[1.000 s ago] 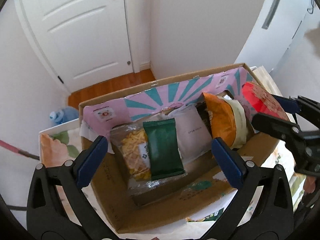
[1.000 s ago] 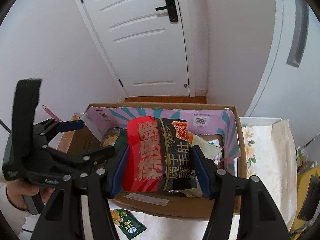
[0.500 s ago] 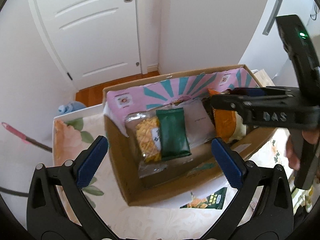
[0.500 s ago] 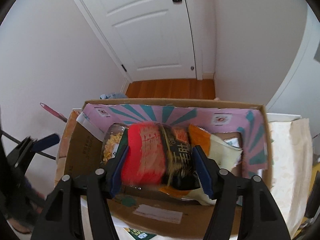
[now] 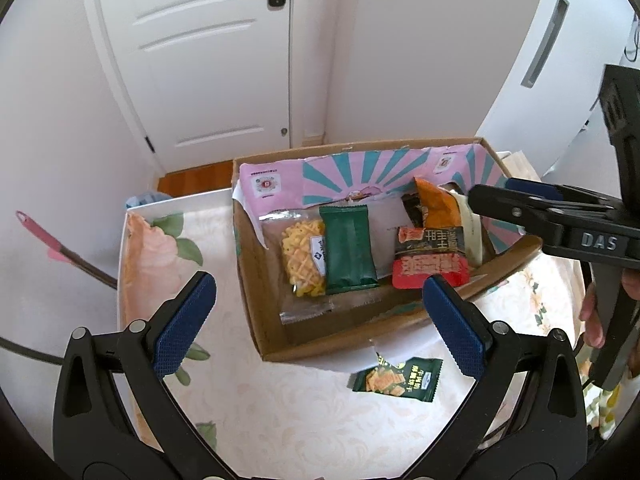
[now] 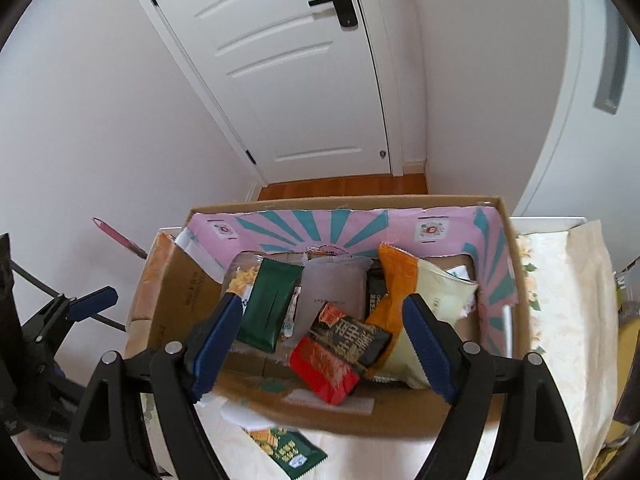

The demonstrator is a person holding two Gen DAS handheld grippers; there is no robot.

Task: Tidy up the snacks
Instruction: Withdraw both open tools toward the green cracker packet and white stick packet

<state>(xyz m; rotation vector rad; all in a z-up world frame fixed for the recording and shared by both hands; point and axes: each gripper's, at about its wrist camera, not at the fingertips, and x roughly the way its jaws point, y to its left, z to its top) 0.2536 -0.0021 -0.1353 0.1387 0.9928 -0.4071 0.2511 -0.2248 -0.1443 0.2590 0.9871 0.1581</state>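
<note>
A cardboard box (image 5: 256, 300) (image 6: 516, 320) with a pink and teal lining stands on the table. Inside lie a red and black snack packet (image 5: 430, 258) (image 6: 340, 352), a dark green packet (image 5: 348, 250) (image 6: 272, 304), a clear bag of yellow snacks (image 5: 302, 256), a grey packet (image 6: 334, 284) and an orange and cream bag (image 5: 440, 204) (image 6: 416, 296). A small green packet (image 5: 398, 378) (image 6: 288, 450) lies on the table in front of the box. My right gripper (image 6: 320, 346) is open and empty above the box. My left gripper (image 5: 316, 320) is open and empty, before the box's front left corner.
The table carries a floral cloth (image 5: 280, 412). A white door (image 5: 208, 60) and white walls stand behind. A pink-handled tool (image 5: 60, 252) leans at the left. A yellow object (image 6: 628, 344) sits at the far right edge.
My right gripper opened and let go of the red and black packet, which now lies in the box. My left gripper drew back and to the left.
</note>
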